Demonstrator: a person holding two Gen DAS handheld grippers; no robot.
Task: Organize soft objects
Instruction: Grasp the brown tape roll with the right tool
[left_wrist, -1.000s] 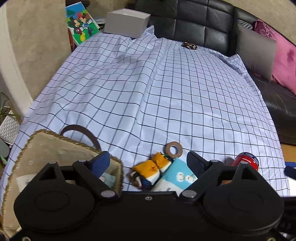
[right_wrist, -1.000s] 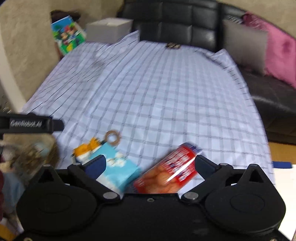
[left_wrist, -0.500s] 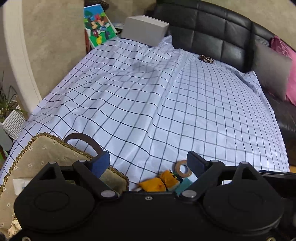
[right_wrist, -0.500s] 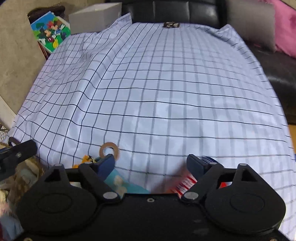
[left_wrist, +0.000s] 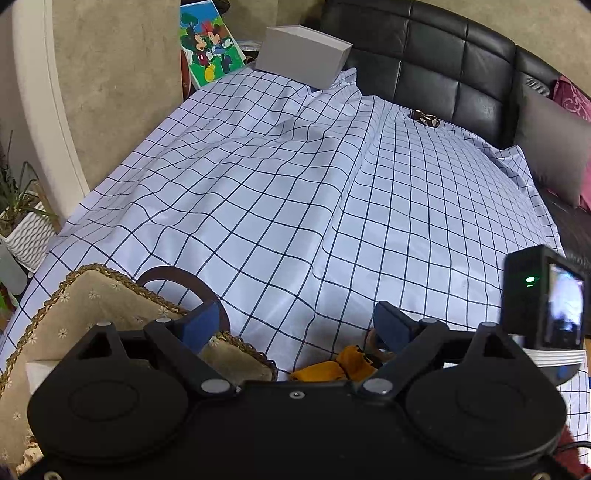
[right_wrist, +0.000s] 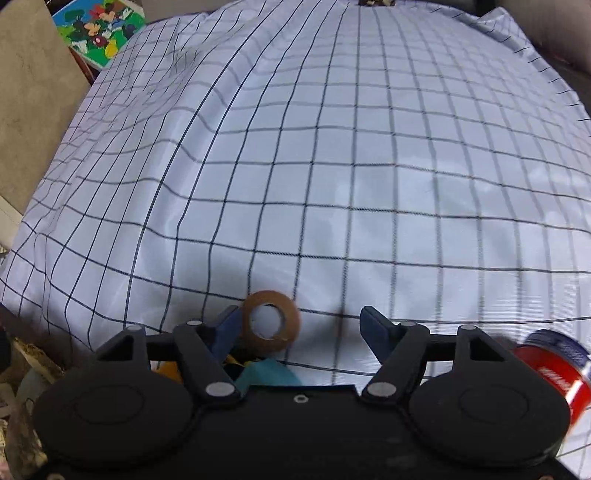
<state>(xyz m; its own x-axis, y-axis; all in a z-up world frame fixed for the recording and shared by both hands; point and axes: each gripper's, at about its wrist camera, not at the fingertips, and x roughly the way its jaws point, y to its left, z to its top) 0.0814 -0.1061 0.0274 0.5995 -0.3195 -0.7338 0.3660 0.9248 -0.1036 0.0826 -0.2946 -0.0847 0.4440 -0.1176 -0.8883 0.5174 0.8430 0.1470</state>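
My left gripper (left_wrist: 297, 325) is open and empty above the near edge of a checked sheet (left_wrist: 332, 192). Its left finger hangs over a woven basket with floral lining (left_wrist: 92, 306). An orange soft toy (left_wrist: 332, 367) lies just under its jaws. My right gripper (right_wrist: 301, 323) is open and empty. A brown tape ring (right_wrist: 271, 319) lies by its left finger. A teal pack (right_wrist: 266, 373) and a bit of the orange toy (right_wrist: 168, 369) show below it. A red can (right_wrist: 554, 369) lies to its right.
A grey box (left_wrist: 303, 55) and a cartoon picture (left_wrist: 207, 44) stand at the far left. A black headboard (left_wrist: 443, 66) and grey and pink cushions (left_wrist: 554, 147) border the far side. A small dark item (left_wrist: 424, 118) lies near the headboard. A potted plant (left_wrist: 22, 221) stands left.
Both grippers have moved: the right one shifted left from over the red can to the tape ring. The left one drew back, so the toy and teal pack sank under its body.
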